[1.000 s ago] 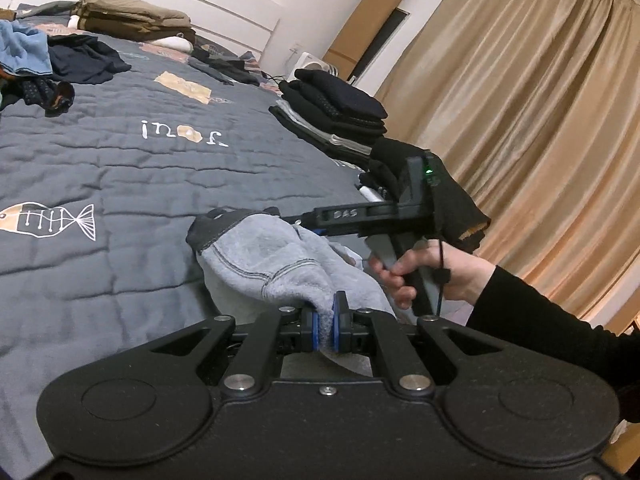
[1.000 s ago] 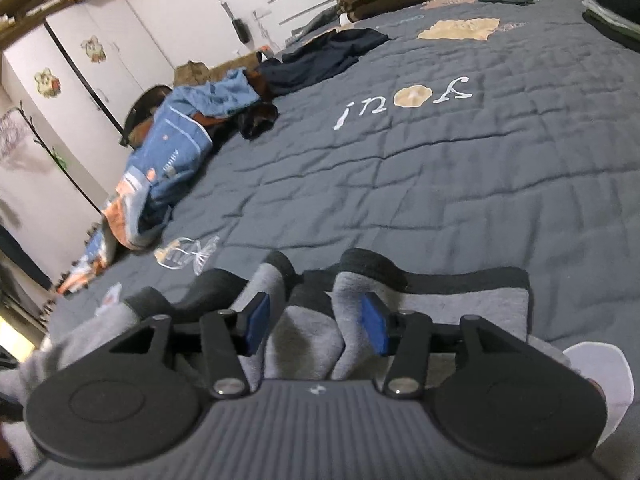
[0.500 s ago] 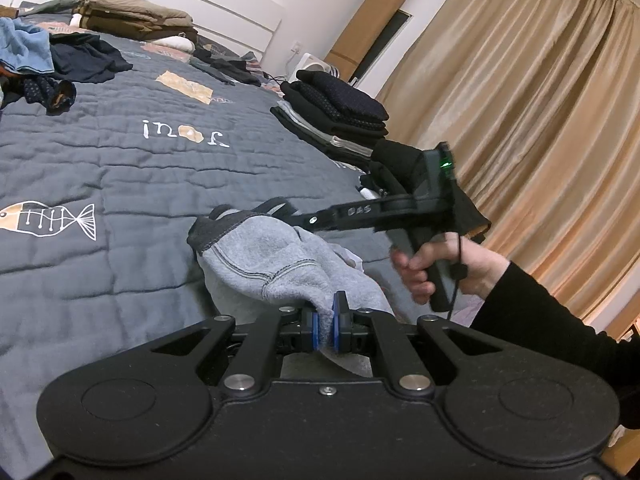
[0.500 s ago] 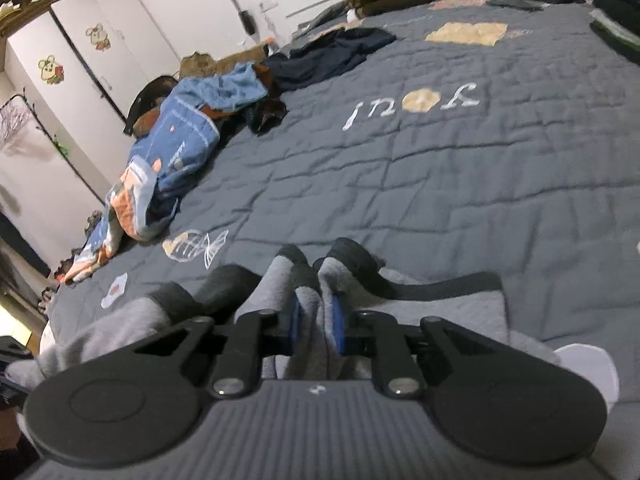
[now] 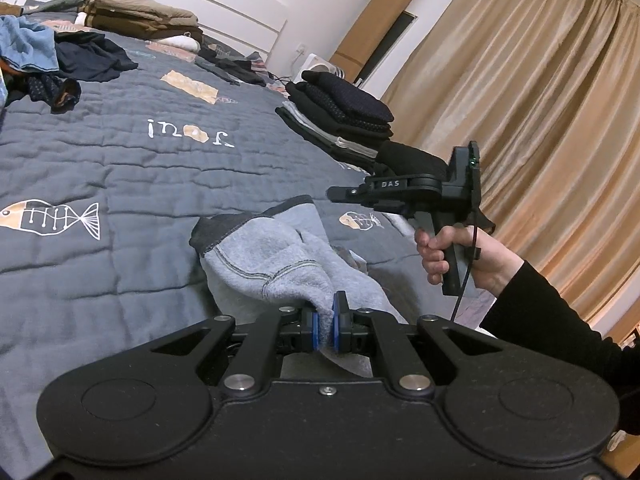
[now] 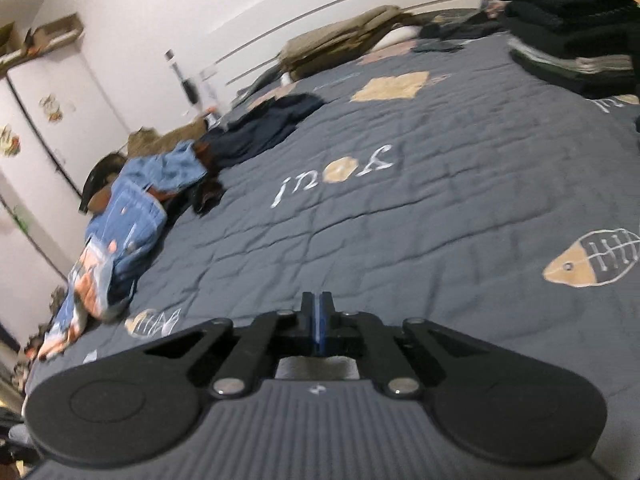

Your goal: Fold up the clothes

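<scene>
Soft indoor light; right view motion-blurred, fisheye-warped edges.

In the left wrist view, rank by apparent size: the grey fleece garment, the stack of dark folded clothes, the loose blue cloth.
1. Grey fleece garment, though nearest the camera.
2. Stack of dark folded clothes.
3. Loose blue cloth, cut off by the edge.

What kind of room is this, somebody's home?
Most likely a bedroom in a home. A wide bed with a grey quilt fills the view, piles of folded clothes sit on it, long curtains hang at one side, and a white wardrobe stands by the wall.
</scene>
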The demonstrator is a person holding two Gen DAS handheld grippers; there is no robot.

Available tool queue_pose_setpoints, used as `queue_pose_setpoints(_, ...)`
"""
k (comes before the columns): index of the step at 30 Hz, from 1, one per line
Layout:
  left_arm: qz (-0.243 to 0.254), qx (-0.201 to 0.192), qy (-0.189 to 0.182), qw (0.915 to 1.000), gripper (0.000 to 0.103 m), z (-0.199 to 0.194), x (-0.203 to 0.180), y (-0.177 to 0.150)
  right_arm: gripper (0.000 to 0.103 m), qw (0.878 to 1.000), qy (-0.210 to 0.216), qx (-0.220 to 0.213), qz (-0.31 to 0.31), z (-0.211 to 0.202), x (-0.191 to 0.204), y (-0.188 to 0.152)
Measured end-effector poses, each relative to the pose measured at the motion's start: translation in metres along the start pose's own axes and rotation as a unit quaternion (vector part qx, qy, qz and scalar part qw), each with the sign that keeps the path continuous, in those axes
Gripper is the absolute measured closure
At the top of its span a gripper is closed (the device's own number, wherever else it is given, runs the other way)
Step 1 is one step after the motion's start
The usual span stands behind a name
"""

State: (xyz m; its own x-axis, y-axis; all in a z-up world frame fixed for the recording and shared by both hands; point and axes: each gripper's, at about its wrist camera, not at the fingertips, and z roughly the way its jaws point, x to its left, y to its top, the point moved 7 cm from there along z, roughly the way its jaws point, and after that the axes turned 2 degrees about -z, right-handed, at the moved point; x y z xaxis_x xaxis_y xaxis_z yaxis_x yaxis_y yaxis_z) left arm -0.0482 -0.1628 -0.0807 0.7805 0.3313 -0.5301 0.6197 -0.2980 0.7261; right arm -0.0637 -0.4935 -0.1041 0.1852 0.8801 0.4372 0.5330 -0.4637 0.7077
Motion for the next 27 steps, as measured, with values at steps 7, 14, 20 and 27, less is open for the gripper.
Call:
queue_pose_setpoints(7,-0.002,0.002,-0.003,1.0000,0.096,0.003,-0.002,0.001,0.078,0.998,0.048,0.034,-0.014,0.011,0.010,-0.009)
queue_pose_setpoints(14,-0.004,0.001,-0.001,1.0000,0.096,0.004,-0.001,0.001,0.050,0.997,0.046,0.054,-0.023,0.033,0.016,-0.029)
queue_pose_setpoints(20,-0.016,-0.010,0.008,0.9998,0.096,0.004,0.003,0.006,0.092,0.993,0.079,0.064,-0.066,0.027,0.047,-0.038)
queue_pose_setpoints(27,-0.048,-0.056,0.007,0.9973,0.095,-0.002,0.008,0.026,0.093,0.977,0.115,0.063,-0.169,0.003,0.104,-0.044)
